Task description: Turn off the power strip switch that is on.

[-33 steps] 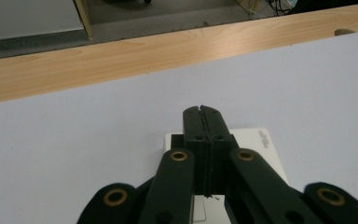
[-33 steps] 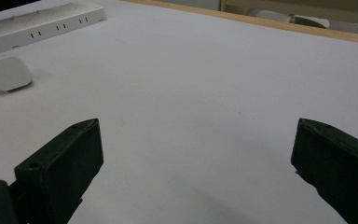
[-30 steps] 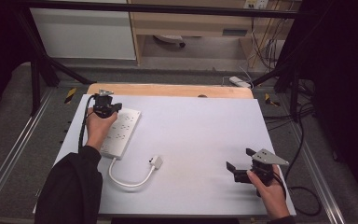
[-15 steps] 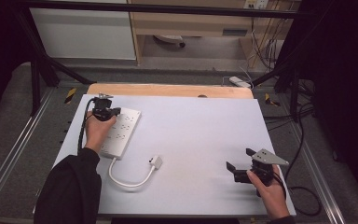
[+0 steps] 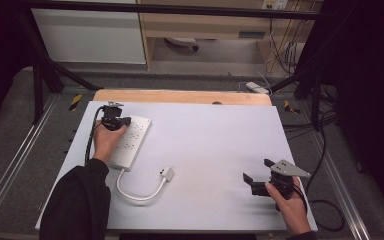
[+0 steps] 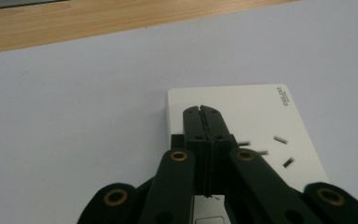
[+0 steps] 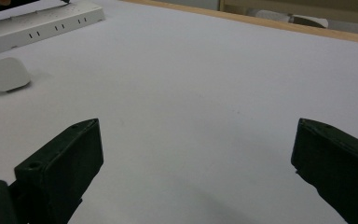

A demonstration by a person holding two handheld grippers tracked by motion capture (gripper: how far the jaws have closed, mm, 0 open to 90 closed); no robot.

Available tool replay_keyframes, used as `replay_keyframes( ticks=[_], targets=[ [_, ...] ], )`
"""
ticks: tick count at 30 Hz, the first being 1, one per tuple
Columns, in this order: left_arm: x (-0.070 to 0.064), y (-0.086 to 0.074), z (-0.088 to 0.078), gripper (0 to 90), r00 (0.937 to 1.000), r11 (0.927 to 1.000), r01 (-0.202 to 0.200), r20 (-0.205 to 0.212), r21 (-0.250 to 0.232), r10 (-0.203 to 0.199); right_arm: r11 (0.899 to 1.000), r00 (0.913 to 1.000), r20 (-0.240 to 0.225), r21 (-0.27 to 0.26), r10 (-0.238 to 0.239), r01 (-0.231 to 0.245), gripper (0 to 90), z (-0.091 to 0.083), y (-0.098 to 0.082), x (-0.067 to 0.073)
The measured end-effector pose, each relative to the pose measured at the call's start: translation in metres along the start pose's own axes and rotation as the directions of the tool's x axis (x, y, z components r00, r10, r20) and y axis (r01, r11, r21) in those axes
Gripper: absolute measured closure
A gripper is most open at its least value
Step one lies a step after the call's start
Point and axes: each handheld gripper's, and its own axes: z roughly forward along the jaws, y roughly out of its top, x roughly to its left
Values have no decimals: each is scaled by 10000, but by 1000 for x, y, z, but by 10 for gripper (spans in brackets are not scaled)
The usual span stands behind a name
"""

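Resting on the white power strip (image 5: pixel 129 141) near the left edge of the table (image 5: pixel 215 135), the left gripper (image 5: pixel 113 119) has its jaws pressed together with nothing between them; in the left gripper view its closed tips (image 6: pixel 201 112) sit over the strip's far end, beside a group of socket slots (image 6: pixel 272 148). The strip lies lengthwise toward the far left corner, and its white cord (image 5: pixel 134 193) loops out from the near end to a white plug (image 5: pixel 167 173) lying flat on the table, just beside the strip. The right gripper (image 5: pixel 257 172) is held near the near right corner, well apart from the strip, its jaws spread wide and empty above bare tabletop.
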Motion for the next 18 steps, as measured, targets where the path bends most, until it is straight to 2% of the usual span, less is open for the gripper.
replay_keyframes(
  ticks=[18],
  targets=[
    [0,0,2,900,10000,10000,-22,-13,-36,22,10000,10000,-21,-33,41,-41,26,-1,0,0]
  ],
)
